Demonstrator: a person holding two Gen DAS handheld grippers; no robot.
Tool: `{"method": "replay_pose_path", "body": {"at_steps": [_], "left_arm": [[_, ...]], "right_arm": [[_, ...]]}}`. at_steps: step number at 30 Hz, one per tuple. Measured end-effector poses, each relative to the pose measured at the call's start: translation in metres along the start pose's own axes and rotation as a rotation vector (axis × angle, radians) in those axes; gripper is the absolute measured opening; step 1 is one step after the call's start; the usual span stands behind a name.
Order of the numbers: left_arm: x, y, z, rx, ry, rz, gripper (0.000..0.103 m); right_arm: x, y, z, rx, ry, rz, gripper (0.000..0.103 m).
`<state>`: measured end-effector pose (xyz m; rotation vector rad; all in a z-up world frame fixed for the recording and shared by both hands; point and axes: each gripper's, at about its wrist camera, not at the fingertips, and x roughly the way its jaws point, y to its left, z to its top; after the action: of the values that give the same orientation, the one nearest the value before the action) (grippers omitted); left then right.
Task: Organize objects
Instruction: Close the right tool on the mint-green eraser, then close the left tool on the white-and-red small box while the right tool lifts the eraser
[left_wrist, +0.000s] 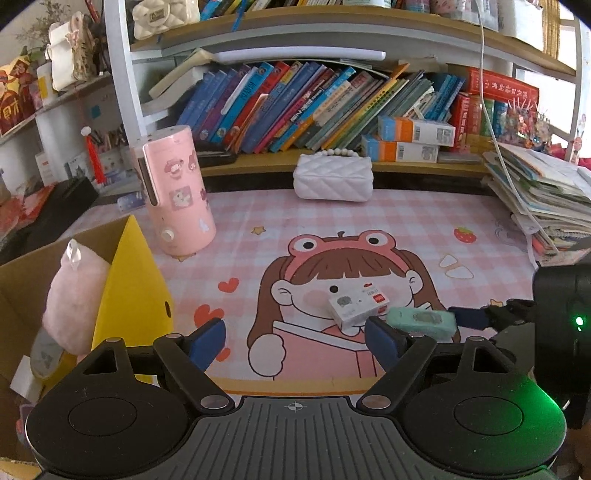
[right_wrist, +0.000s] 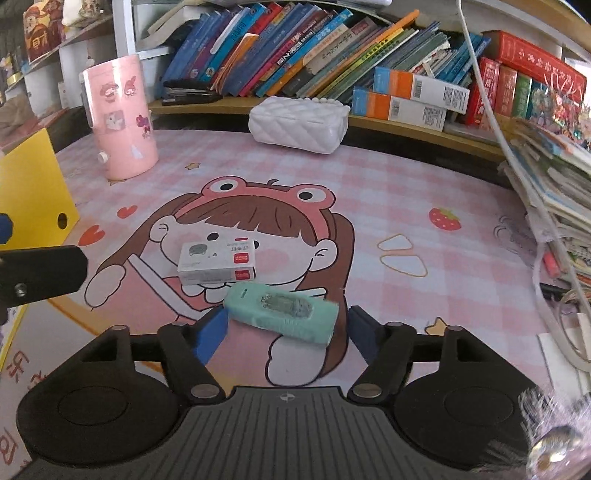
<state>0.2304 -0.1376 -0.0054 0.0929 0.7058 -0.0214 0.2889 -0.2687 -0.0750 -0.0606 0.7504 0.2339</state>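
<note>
We've got our right gripper (right_wrist: 286, 332) fingers apart around the green stapler (right_wrist: 280, 312) (not squeezing it); left gripper (left_wrist: 295, 341) wide, empty.

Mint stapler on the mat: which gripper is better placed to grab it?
Right. The right gripper is open with the mint stapler between its fingers; the left gripper sits to one side, empty.

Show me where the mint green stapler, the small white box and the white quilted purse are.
mint green stapler (right_wrist: 282, 312): right wrist view, middle of its top face.
small white box (right_wrist: 216, 254): right wrist view, its top face.
white quilted purse (left_wrist: 332, 181): left wrist view, its front quilted side.
</note>
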Motion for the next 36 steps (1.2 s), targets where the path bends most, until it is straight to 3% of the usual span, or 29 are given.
{"method": "replay_pose_path", "body": {"at_steps": [2,4,7,17,23,24,25,30,32,36], "left_arm": [[0.003,0.000,0.002,-0.008,0.001,-0.005,0.084],[0.007,-0.002,0.004,-0.019,0.006,-0.013,0.084],[0.018,-0.008,0.007,-0.036,0.020,-0.033,0.083],[0.068,-0.032,0.015,-0.042,0.070,-0.072,0.083],[0.098,-0.043,0.021,-0.110,0.129,-0.065,0.083],[0.101,-0.045,0.021,-0.118,0.134,-0.063,0.083],[0.105,-0.047,0.020,-0.120,0.138,-0.058,0.082],[0.115,-0.055,0.016,-0.087,0.139,-0.007,0.072],[0.114,-0.055,0.016,-0.081,0.125,-0.009,0.060],[0.111,-0.048,0.017,-0.075,0.128,-0.043,0.059]], "right_arm": [[-0.002,-0.003,-0.001,0.002,-0.011,0.007,0.039],[-0.006,-0.009,-0.002,0.011,-0.011,0.023,0.029],[-0.016,-0.019,-0.007,0.019,-0.008,0.021,0.024],[-0.045,-0.044,-0.023,0.026,0.001,-0.005,0.023],[-0.043,-0.047,-0.026,0.001,0.019,-0.028,0.024],[-0.043,-0.046,-0.026,-0.008,0.014,-0.029,0.025],[-0.042,-0.046,-0.025,-0.018,0.012,-0.031,0.033],[-0.035,-0.042,-0.023,-0.051,0.017,-0.024,0.041],[-0.032,-0.041,-0.022,-0.061,0.020,-0.028,0.042],[-0.027,-0.040,-0.020,-0.072,0.012,-0.028,0.042]]}}
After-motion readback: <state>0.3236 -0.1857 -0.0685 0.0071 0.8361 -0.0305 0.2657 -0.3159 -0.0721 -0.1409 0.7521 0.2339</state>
